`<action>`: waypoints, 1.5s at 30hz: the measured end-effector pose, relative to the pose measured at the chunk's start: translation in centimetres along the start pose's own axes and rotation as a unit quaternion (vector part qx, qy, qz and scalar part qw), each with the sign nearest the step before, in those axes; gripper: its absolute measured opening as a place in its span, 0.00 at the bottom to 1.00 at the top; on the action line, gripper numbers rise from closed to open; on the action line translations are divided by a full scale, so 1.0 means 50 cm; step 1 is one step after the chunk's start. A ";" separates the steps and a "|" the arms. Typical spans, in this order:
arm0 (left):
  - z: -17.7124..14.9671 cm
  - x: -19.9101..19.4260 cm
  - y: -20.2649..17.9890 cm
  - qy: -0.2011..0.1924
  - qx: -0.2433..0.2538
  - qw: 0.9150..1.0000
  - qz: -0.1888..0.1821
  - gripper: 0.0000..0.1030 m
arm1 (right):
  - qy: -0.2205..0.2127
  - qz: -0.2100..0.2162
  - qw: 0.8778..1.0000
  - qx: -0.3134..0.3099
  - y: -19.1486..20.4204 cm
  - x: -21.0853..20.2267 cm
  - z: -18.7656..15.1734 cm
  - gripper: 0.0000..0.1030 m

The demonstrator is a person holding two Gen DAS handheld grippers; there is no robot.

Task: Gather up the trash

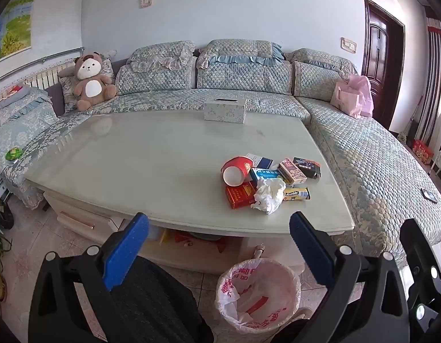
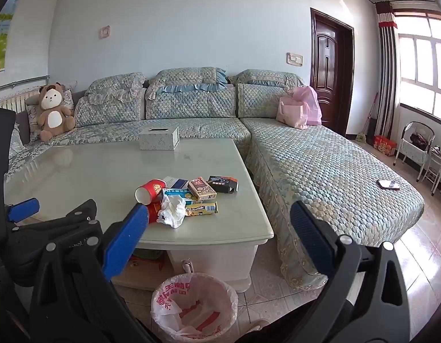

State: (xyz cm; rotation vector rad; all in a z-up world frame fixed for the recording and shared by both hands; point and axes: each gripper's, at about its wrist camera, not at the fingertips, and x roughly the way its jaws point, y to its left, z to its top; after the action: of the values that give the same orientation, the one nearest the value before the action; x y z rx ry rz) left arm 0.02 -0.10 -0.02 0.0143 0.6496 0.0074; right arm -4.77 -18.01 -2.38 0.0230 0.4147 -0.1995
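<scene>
A pile of trash lies near the front right corner of the pale coffee table (image 1: 152,165): a tipped red paper cup (image 1: 236,170), a crumpled white tissue (image 1: 268,193), a red box (image 1: 240,196), a yellow wrapper (image 1: 297,193), a black box (image 1: 307,167) and other small boxes. The pile shows in the right wrist view too, with the cup (image 2: 149,191) and tissue (image 2: 172,206). A bin with a pink-printed liner (image 1: 259,294) (image 2: 194,308) stands on the floor below the table's front edge. My left gripper (image 1: 219,228) and right gripper (image 2: 219,223) are open and empty, held short of the table above the bin.
A tissue box (image 1: 224,109) stands at the table's far edge. A quilted corner sofa (image 2: 320,165) wraps around the table, with a teddy bear (image 1: 90,78), pink bags (image 2: 299,111) and a phone (image 2: 388,184) on it. A door, window and chairs are to the right.
</scene>
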 end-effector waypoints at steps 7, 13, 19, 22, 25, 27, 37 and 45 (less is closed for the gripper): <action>0.002 -0.003 0.004 -0.001 -0.014 1.000 -0.003 0.94 | -0.001 -0.004 1.000 -0.005 0.000 -0.004 0.002 0.94; 0.005 -0.007 -0.001 -0.004 0.004 1.000 -0.002 0.94 | -0.003 -0.002 1.000 -0.005 0.006 -0.008 0.005 0.94; 0.007 -0.011 -0.002 -0.004 0.002 1.000 -0.004 0.94 | -0.005 -0.003 1.000 -0.008 0.008 -0.007 0.005 0.94; 0.010 -0.013 -0.001 0.002 0.001 1.000 -0.007 0.94 | -0.006 -0.001 1.000 -0.008 0.010 -0.006 0.004 0.94; 0.009 -0.014 0.001 0.000 0.001 1.000 -0.007 0.94 | -0.008 -0.001 1.000 -0.009 0.008 -0.005 0.003 0.94; 0.011 -0.013 0.002 0.001 0.000 1.000 -0.008 0.94 | -0.007 -0.001 1.000 -0.009 0.007 -0.005 0.005 0.94; 0.007 -0.015 0.001 -0.003 0.001 1.000 -0.004 0.94 | -0.009 -0.002 1.000 -0.011 0.008 -0.008 0.005 0.94; 0.005 -0.022 0.002 -0.007 0.001 1.000 0.001 0.94 | -0.011 -0.003 1.000 -0.011 0.006 -0.009 0.007 0.94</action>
State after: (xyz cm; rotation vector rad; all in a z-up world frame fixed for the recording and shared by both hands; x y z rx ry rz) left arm -0.70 -0.03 0.83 0.0175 0.6355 0.0082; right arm -5.00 -17.66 -1.88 -0.0023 0.3959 -0.2000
